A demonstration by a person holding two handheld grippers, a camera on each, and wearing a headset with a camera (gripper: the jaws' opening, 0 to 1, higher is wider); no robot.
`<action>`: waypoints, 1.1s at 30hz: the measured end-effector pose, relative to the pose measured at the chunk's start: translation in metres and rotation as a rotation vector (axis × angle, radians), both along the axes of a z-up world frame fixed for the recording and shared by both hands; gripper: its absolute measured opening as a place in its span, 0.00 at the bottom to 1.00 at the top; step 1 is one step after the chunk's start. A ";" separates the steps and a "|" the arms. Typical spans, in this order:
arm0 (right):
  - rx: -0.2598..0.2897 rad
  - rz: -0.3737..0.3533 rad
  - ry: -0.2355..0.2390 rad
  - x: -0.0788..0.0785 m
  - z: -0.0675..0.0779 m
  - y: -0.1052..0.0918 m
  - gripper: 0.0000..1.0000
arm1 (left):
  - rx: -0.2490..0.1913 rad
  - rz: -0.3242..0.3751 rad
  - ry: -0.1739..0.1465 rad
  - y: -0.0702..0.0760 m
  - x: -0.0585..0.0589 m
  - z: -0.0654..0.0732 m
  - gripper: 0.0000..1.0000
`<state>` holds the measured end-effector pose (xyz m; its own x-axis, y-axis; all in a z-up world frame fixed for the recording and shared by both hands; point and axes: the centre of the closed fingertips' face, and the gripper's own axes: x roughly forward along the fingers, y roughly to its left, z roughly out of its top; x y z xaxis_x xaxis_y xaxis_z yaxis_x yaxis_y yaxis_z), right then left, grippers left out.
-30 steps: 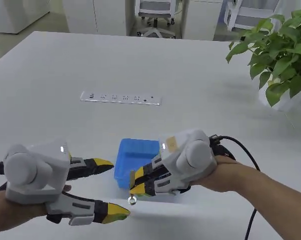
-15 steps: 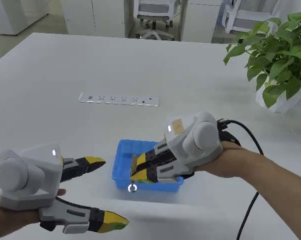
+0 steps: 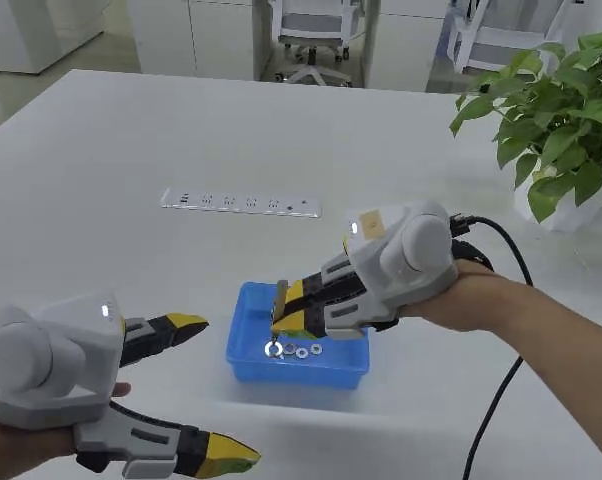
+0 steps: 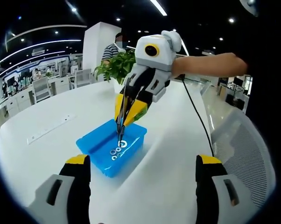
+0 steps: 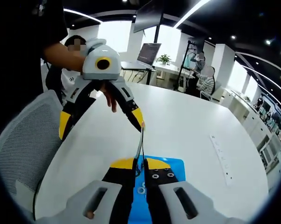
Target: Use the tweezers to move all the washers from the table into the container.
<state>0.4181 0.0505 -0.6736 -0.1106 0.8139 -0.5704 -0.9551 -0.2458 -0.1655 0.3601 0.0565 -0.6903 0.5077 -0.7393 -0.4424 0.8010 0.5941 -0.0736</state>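
Now right tongs [image 3: 291,311], clamped on metal tweezers [image 3: 280,297], have carried a silver washer [image 3: 273,349] into the blue plastic container [image 3: 296,373]; release seems next. Left tongs [image 3: 209,392] gape apart.

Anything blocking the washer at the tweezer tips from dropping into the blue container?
Nothing visible does. The washer at the tip of the tweezers is inside the walls of the container. Three other washers lie beside it on the floor, not under it. The left gripper is open, apart from the container.
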 end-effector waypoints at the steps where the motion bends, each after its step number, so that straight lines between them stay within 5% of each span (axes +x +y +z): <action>1: 0.000 -0.002 -0.002 0.002 -0.001 0.000 0.08 | 0.000 0.001 0.001 0.000 0.000 0.000 0.99; 33: -0.022 -0.082 -0.004 0.044 -0.054 0.008 0.08 | -0.034 0.047 0.018 -0.002 0.012 0.001 0.98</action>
<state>0.4620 0.0585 -0.7277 -0.0420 0.8074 -0.5885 -0.9715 -0.1705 -0.1645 0.3717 0.0541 -0.6896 0.5346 -0.7292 -0.4271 0.7704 0.6283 -0.1084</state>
